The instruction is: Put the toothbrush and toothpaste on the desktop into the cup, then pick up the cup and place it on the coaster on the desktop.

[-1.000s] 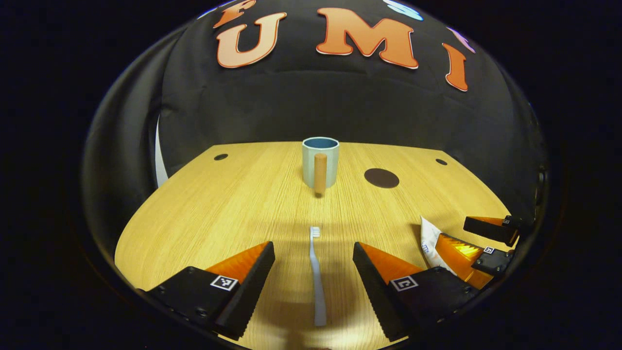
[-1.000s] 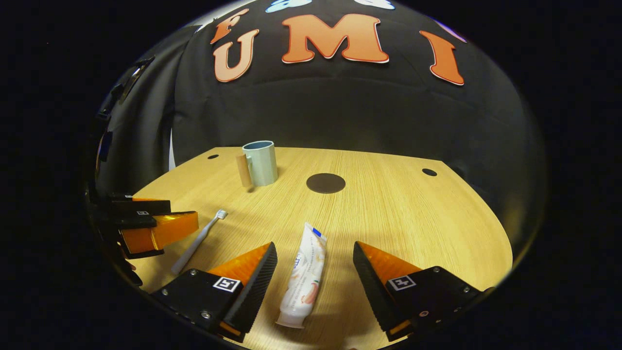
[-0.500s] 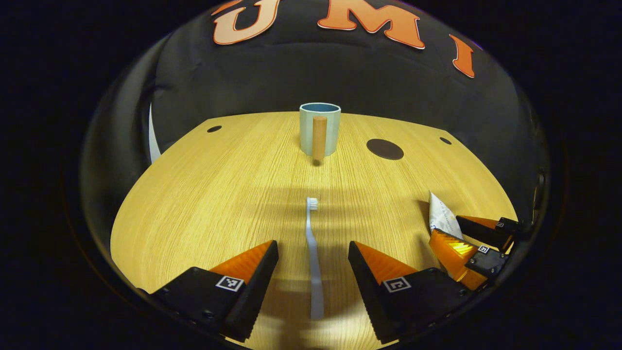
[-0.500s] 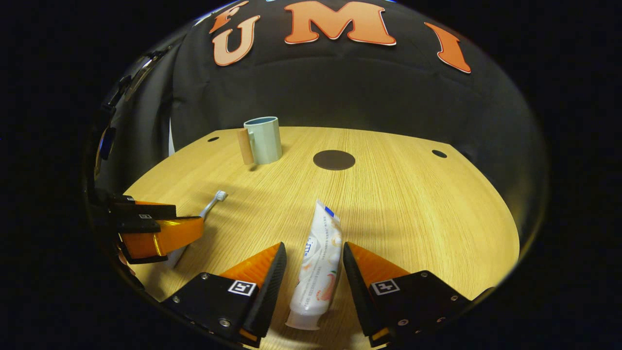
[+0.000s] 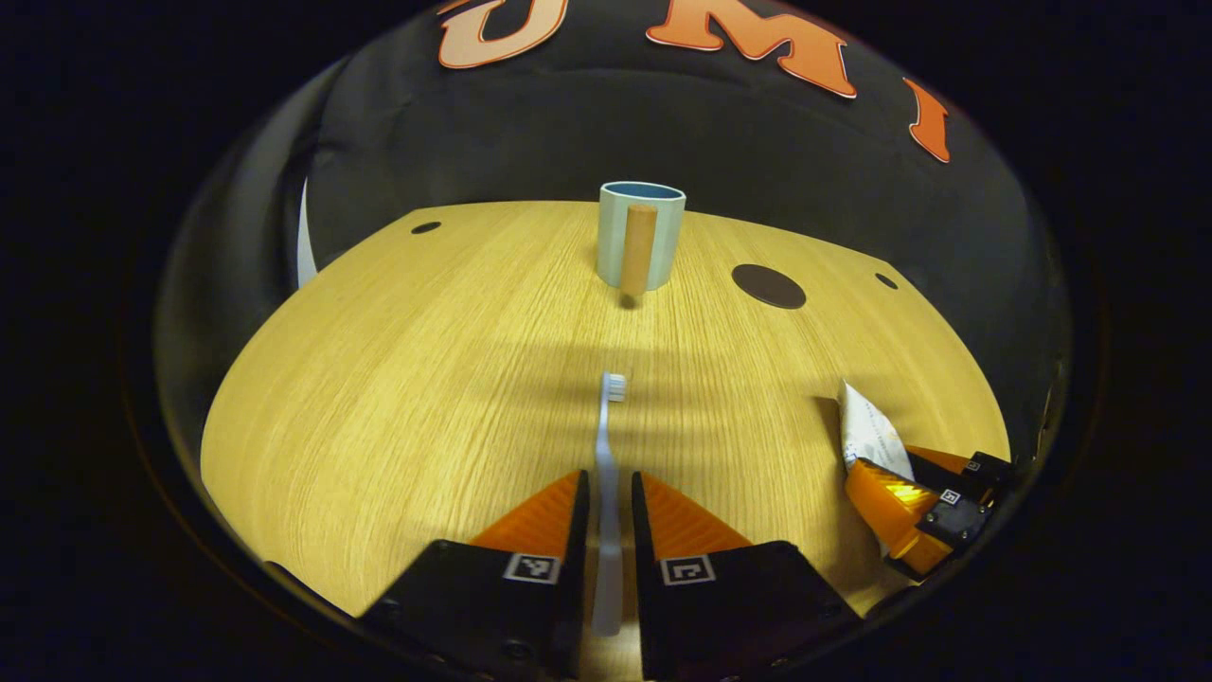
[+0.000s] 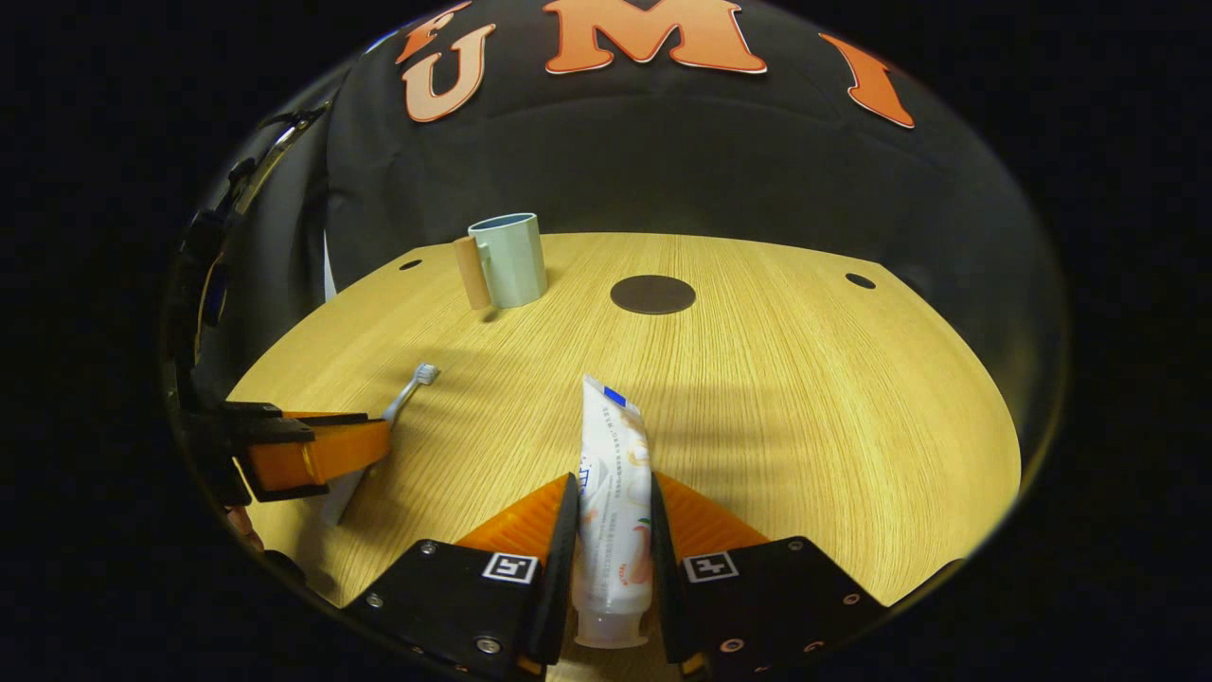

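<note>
In the left gripper view, my left gripper is shut on the handle of the pale toothbrush, whose bristle head points toward the cup. The cup is light blue-green with a wooden handle and stands upright at the far middle of the desk. In the right gripper view, my right gripper is shut on the white toothpaste tube, cap end nearest the camera. The dark round coaster lies right of the cup. The left gripper and toothbrush show at the left there; the right gripper and toothpaste tube show at the right in the left gripper view.
The wooden desk has a rounded front edge and small dark holes near its back corners. The coaster lies flat to the right of the cup in the left gripper view. The black cloth wall stands just behind the desk.
Both grippers have gone from wide open to shut: the left on the toothbrush handle, the right on the toothpaste tube. Both cameras have dropped closer to the desk.
</note>
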`<state>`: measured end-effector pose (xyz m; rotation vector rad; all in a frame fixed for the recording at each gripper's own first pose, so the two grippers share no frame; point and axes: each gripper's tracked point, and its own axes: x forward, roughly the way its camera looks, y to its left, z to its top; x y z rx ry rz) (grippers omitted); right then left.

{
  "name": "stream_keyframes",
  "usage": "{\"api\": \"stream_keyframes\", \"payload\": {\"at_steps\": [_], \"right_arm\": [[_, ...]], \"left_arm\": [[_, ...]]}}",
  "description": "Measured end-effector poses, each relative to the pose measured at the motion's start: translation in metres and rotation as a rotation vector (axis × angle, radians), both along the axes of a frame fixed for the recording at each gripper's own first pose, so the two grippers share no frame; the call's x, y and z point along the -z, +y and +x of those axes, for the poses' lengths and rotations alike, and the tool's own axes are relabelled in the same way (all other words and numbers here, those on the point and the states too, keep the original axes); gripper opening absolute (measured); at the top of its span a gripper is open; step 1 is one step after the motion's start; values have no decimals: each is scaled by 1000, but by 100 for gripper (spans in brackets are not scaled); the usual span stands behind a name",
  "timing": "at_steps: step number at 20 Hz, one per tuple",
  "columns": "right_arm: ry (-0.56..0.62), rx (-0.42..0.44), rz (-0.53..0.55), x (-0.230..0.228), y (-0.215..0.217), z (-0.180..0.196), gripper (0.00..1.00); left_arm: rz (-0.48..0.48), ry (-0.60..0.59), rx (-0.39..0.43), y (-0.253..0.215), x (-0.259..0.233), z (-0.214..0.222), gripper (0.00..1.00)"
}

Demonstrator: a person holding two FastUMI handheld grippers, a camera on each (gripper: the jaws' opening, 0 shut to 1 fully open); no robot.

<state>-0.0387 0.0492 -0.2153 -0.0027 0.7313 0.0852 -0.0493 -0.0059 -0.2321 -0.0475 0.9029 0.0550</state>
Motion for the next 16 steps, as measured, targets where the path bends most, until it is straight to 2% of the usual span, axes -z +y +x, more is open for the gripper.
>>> {"api": "stream_keyframes", "payload": {"at_steps": [1, 2, 6, 8, 10, 13, 14, 15, 16], "right_arm": [[-2, -1, 3, -2, 1, 0, 40], [-5, 2, 3, 0, 3, 1, 29], [-16, -22, 8, -1, 9, 5, 21], [-13, -15, 21, -1, 9, 4, 16], [-15, -22, 27, -2, 13, 4, 13], [-16, -26, 35, -3, 17, 5, 12], [-20, -27, 34, -3, 17, 5, 12], [-24, -27, 32, -4, 16, 6, 12], [-28, -31, 37, -5, 17, 5, 12]], "left_arm": [[3, -7, 3, -1, 2, 5, 18], [-1, -2, 6, -3, 3, 4, 15], [2, -7, 25, -7, 1, 3, 18], [28, -18, 63, -9, 1, 5, 18], [40, -28, 82, -13, 0, 6, 18], [15, -48, 57, -18, -9, 6, 18], [8, -49, 61, -18, 5, 19, 15], [12, -41, 67, -18, 1, 8, 8], [9, -49, 66, -18, 1, 11, 8]]}}
